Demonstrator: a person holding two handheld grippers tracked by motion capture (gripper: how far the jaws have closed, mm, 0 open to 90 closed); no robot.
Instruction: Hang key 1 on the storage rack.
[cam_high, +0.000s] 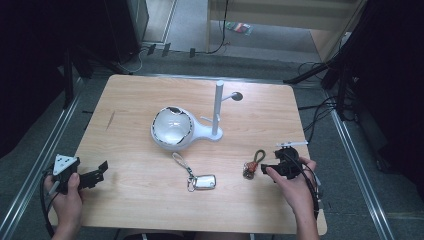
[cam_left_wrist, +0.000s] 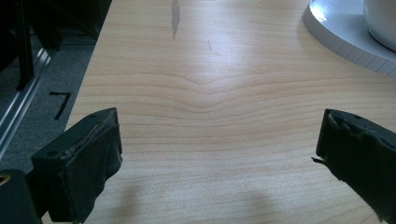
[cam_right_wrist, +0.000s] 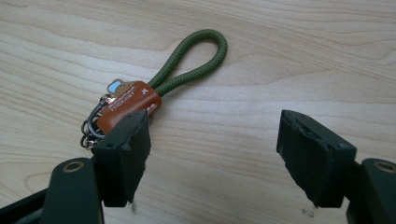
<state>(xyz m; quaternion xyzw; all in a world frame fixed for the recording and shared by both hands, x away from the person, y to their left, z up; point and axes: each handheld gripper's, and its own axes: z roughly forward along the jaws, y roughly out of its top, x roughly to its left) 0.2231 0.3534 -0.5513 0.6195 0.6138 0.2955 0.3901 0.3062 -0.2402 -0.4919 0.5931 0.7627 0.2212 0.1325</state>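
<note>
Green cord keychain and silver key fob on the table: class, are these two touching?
Apart. The high view shows bare wood between the green cord keychain, by the right gripper, and the silver key fob further left.

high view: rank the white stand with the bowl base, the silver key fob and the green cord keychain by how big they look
1. White stand, with bowl base and upright post, clearly largest.
2. Silver key fob with its strap.
3. Green cord keychain, though it looks close to the fob and the right gripper crowds it, so that order is unsure.
</note>
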